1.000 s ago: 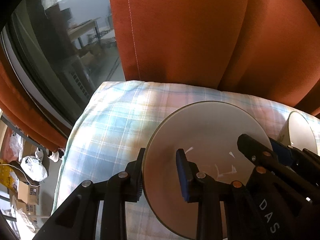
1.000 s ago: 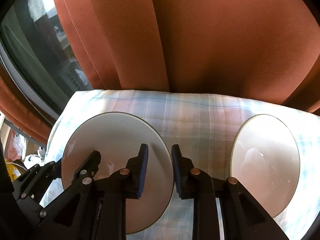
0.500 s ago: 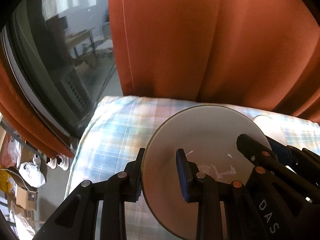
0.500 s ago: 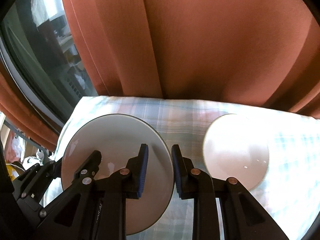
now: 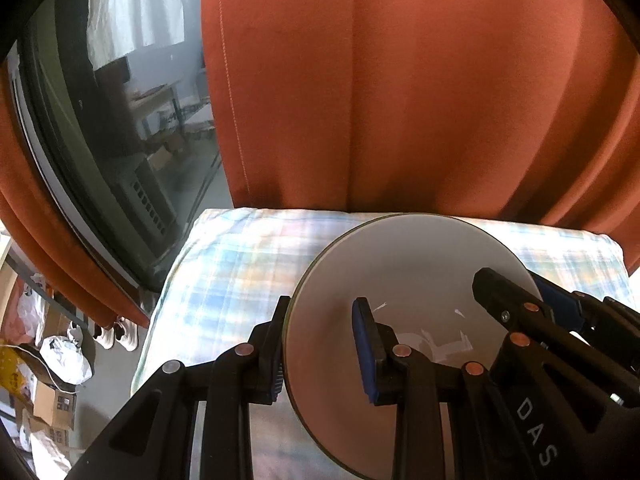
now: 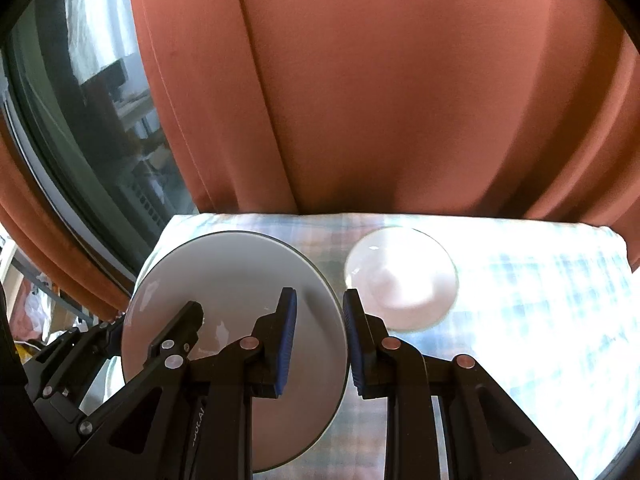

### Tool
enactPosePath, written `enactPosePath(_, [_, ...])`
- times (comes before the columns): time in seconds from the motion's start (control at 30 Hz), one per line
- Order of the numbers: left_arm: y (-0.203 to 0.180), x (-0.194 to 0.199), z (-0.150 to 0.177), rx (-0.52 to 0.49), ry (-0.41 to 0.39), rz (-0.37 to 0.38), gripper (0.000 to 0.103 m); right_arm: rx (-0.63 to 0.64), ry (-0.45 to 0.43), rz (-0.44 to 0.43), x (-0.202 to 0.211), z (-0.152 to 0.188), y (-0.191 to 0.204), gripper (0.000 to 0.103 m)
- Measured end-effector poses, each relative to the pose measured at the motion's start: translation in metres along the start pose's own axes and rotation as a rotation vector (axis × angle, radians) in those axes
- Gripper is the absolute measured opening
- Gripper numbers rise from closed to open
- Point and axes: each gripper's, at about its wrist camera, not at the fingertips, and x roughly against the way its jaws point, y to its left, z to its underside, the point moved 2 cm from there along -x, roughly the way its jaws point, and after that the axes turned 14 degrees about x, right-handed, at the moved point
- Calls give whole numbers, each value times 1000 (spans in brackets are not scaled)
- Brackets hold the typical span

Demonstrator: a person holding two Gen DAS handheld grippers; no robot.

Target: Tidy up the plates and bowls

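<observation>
Curtain: the rust-orange curtain (image 6: 400, 92) fills the back of both wrist views, and everything below is placed against it.
Tabletop: the tabletop under its pale plaid cloth (image 5: 240, 264) runs right up to the foot of the curtain; no rack or stack shows on it.
Plate: here's the big grey plate (image 6: 236, 320), up off the cloth on the window side of the curtain, tilted and carried between the two tools.
Left gripper: the left gripper (image 5: 320, 346) is clamped on the plate's left rim, one pad under the edge and one on the face.
Right gripper: the right gripper (image 6: 318, 342) pinches the opposite rim, the edge running straight between its blue pads.
Bowl: the white bowl (image 6: 400, 278) sits alone on the cloth just before the curtain, near the plate's right edge but apart from it, washed out by sun.
Progress: early days, I'd say; one plate in the air with no landing spot in sight, the bowl untouched.
Left to do: set the plate down, then deal with the bowl.
</observation>
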Motion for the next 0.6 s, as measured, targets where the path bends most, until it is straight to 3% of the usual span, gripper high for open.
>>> enactPosePath(0.6, [-96, 69, 84, 9, -16, -55, 27, -14, -17, -65, 68, 88, -96, 28])
